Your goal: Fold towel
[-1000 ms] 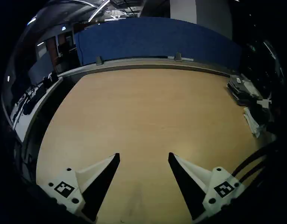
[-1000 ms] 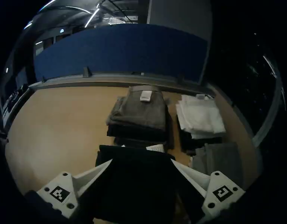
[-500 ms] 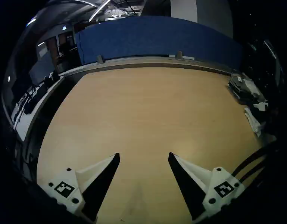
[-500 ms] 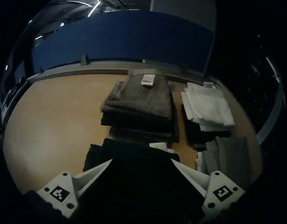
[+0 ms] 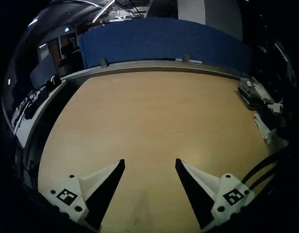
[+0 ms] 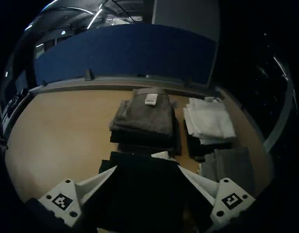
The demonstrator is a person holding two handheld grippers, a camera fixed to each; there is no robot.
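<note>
My right gripper (image 6: 147, 167) has the dark towel (image 6: 145, 194) filling the whole gap between its fingers. The fingers are spread wide, and I cannot tell whether they pinch the cloth or only flank it. The towel lies low in the right gripper view, its far edge just short of the grey folded stack (image 6: 145, 116). A white stack (image 6: 207, 122) sits to the right of that, with a loose grey towel (image 6: 227, 167) nearer.

My left gripper (image 5: 149, 160) is open and empty above bare bench (image 5: 149, 112), well apart from the piles at the right rim (image 5: 262, 101).

I judge the step in hand to be carrying the dark towel off the crowded side and out onto that open wood. To do it well I'd first confirm a firm pinch. Then I'd lift enough that the cloth clears the grey stack, so nothing drags over — a snagged corner could topple it. I'd bring it across toward the left gripper and lay it flat. The left should take a matching corner before any fold begins.

Against half a second ago, the stacks in the right gripper view look smaller and sit lower — much as they did a full second back. The towel's left corner sticks out less. The left gripper view has barely shifted.
</note>
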